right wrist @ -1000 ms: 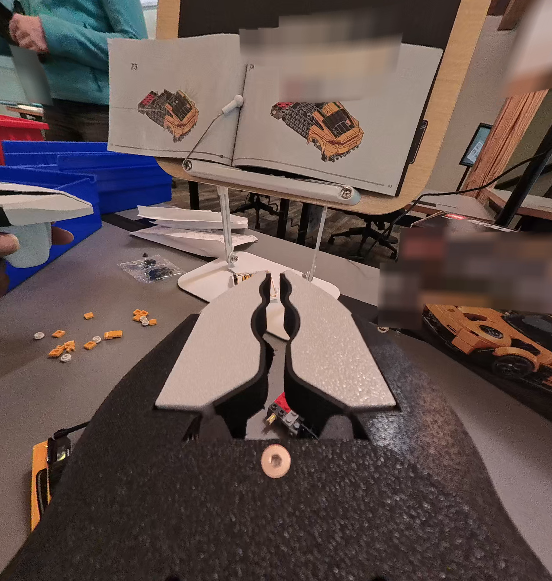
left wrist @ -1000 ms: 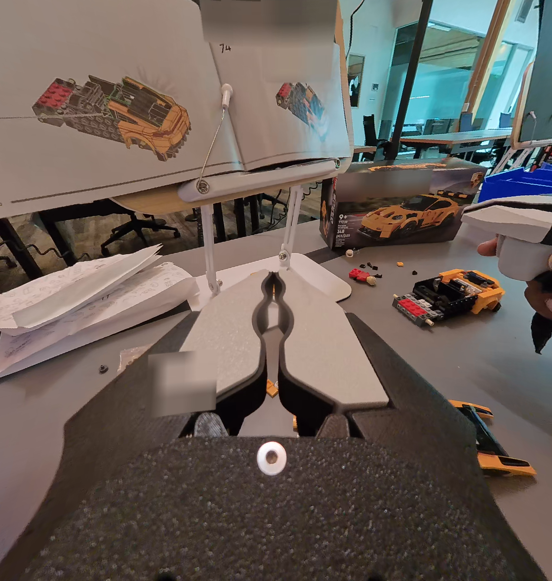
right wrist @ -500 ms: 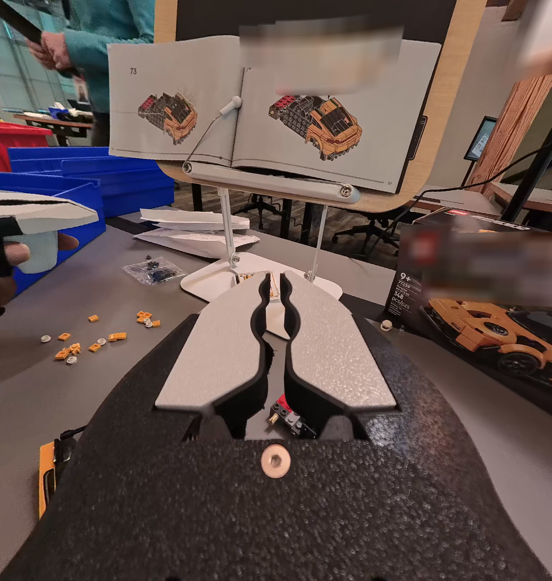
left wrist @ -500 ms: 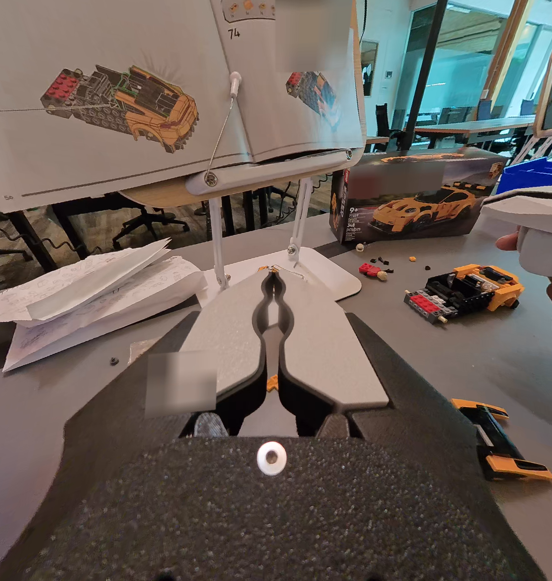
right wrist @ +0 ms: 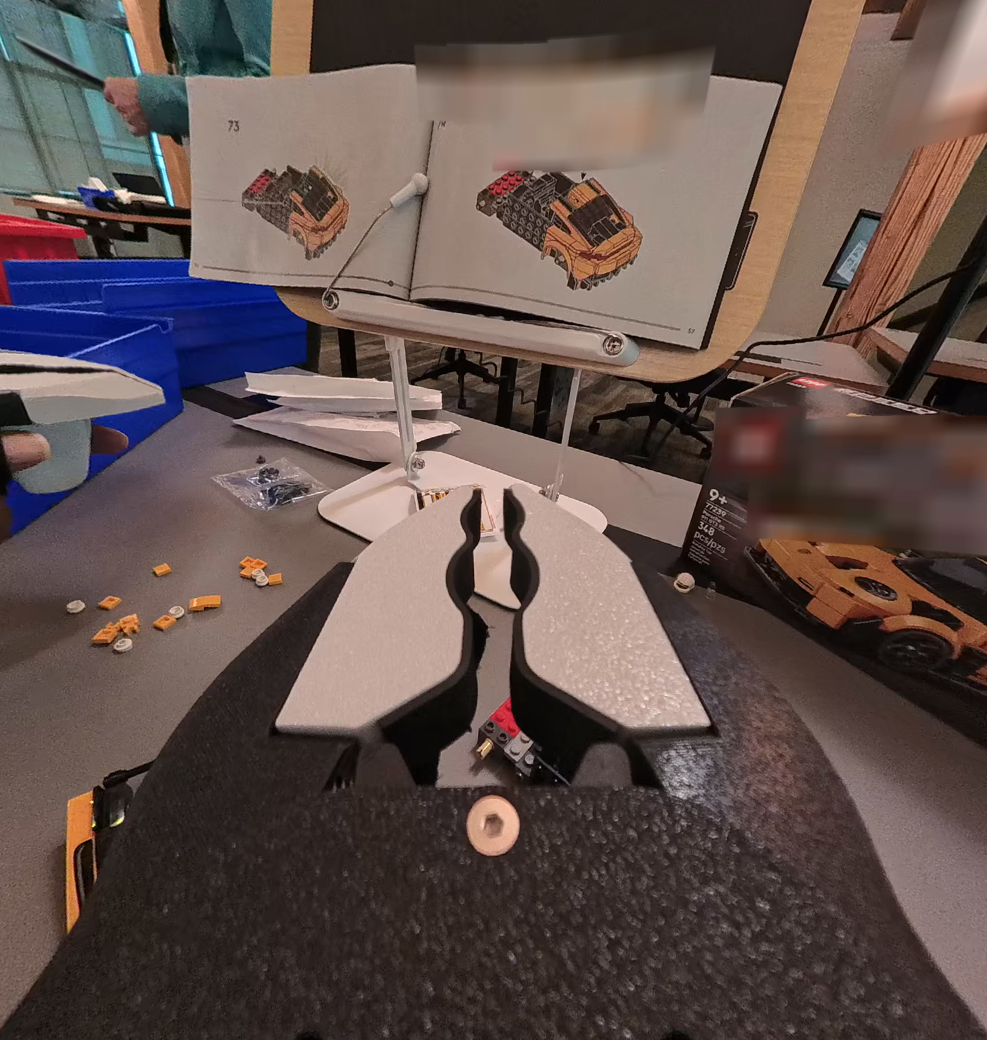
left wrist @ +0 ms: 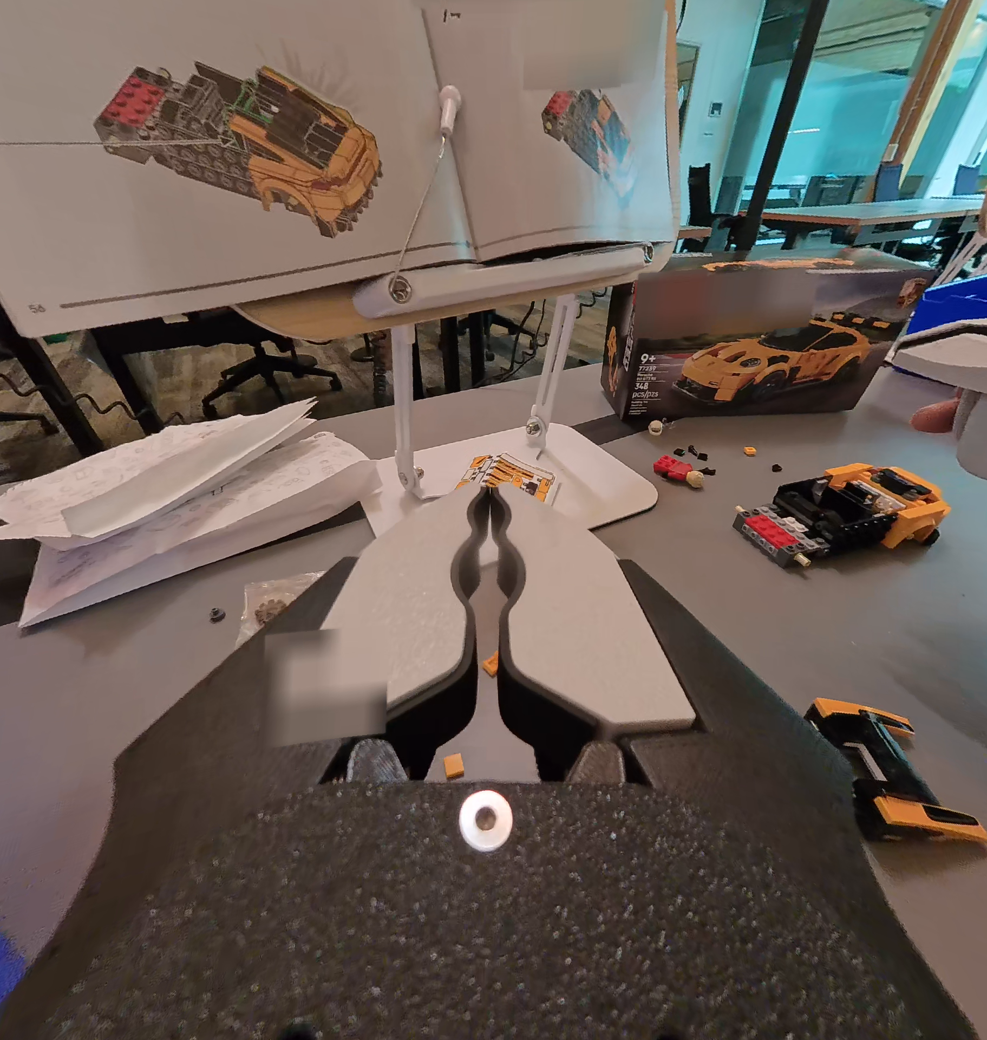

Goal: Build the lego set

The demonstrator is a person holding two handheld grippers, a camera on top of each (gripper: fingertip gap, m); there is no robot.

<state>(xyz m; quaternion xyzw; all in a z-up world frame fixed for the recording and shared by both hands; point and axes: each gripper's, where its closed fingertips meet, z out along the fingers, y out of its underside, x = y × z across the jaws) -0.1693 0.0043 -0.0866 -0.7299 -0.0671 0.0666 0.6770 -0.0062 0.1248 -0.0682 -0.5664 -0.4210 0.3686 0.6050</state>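
The left gripper [left wrist: 490, 495] is held above the grey counter [left wrist: 761, 647] with its fingers [left wrist: 418, 608] pressed together at the tips, nothing gripped between them. The right gripper [right wrist: 490, 498] is held with its fingers [right wrist: 384, 630] slightly spread, a narrow gap left at the tips and nothing pinched.

The partly built lego car [left wrist: 840, 515], black and orange with a red plate at its rear, is seen standing on the counter to the right of the left gripper; in the right wrist view only a corner of it [right wrist: 508, 737] is visible under the right gripper. A separate orange-and-black car section [left wrist: 885, 776] lies nearer, apart from the car. Loose orange and grey pieces [right wrist: 165, 605] are scattered on the counter left of the right gripper, and a small clear bag of dark parts [right wrist: 271, 484] lies beyond them.

An open instruction booklet [right wrist: 480, 214] is propped on a white stand [left wrist: 592, 478], on whose base a sticker sheet [left wrist: 508, 478] rests. The set's box [left wrist: 761, 349] stands right of the stand, folded paper bags [left wrist: 159, 495] left of it. Blue bins [right wrist: 142, 332] are seen at the far left.
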